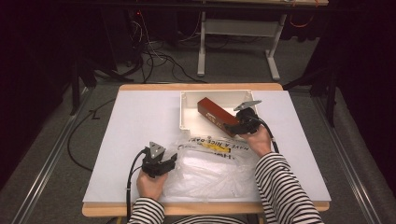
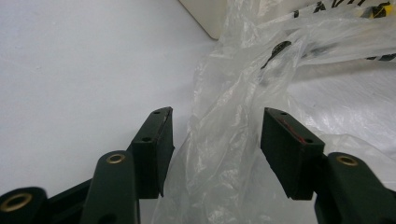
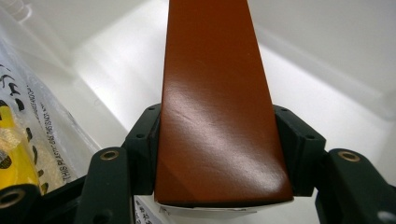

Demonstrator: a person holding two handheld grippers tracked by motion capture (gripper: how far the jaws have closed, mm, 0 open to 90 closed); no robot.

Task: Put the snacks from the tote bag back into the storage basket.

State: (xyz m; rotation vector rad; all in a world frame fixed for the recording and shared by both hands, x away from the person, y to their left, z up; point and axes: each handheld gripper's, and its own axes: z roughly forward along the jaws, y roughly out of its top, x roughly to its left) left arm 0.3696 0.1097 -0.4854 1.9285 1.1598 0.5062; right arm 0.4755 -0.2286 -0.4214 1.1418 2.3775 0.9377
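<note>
Right tongs (image 1: 232, 126) clamp a brown box (image 1: 213, 114) over the white tray (image 1: 187, 112); left tongs (image 1: 169, 162), at seven o'clock, gape around a plastic bag (image 1: 205, 172).

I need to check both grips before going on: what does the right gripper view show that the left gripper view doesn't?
Right gripper view: the right gripper shut on the brown box, which points into the white bin.
Left gripper view: the left gripper open, a bunched fold of the plastic bag between its jaws, on the white table.
Both: the bag with its black print.
</note>
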